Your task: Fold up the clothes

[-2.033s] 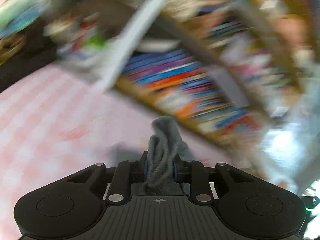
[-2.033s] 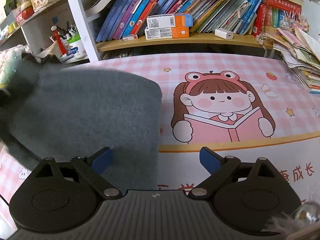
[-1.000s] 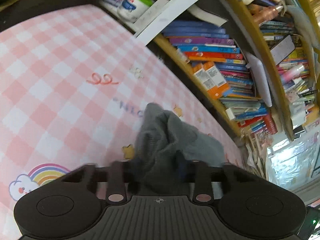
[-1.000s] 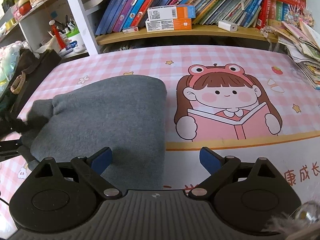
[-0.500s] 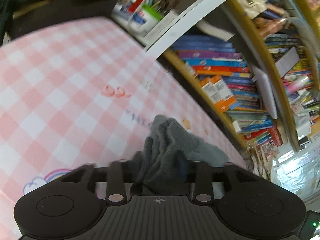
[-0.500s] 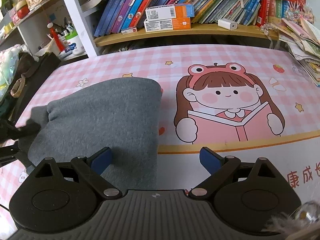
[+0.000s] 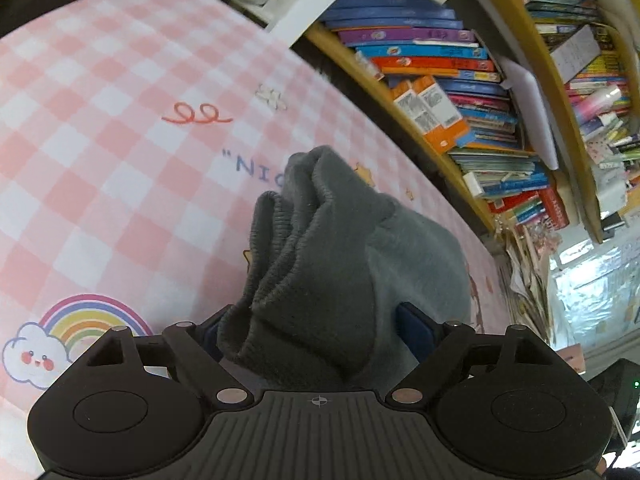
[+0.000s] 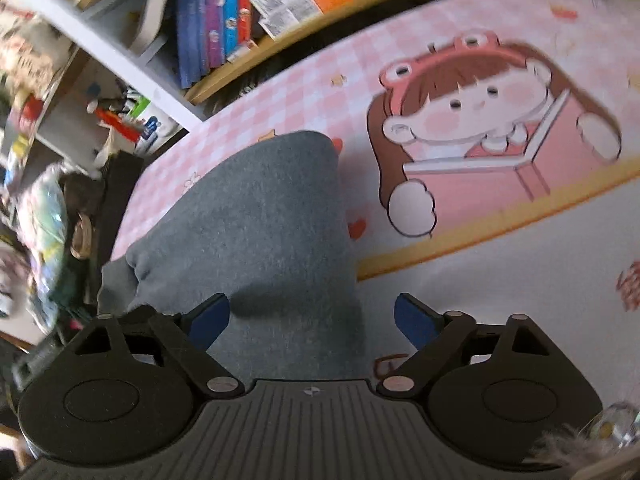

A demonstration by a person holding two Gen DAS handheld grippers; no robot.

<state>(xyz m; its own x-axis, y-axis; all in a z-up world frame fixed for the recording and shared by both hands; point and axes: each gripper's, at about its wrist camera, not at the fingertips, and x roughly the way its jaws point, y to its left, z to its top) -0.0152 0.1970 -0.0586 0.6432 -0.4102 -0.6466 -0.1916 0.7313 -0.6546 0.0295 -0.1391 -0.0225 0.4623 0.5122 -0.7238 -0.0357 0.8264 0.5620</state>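
Observation:
A grey knit garment point(image 8: 256, 216) lies folded on the pink checked table mat point(image 8: 500, 292). In the left wrist view its bunched ribbed end point(image 7: 316, 248) rises between the spread jaws of my left gripper point(image 7: 316, 332), which is open with the cloth resting loose between the blue pads. My right gripper point(image 8: 312, 320) is open and empty, hovering over the near edge of the garment, tilted to the left.
A bookshelf point(image 7: 440, 80) full of books runs along the far side of the table. A cartoon girl print point(image 8: 480, 120) covers the mat to the right of the garment. Cluttered shelves and bags point(image 8: 44, 208) stand at the left.
My left gripper, shut on the bunched cloth before, has opened and let it go. My right gripper has tilted left and moved closer over the garment.

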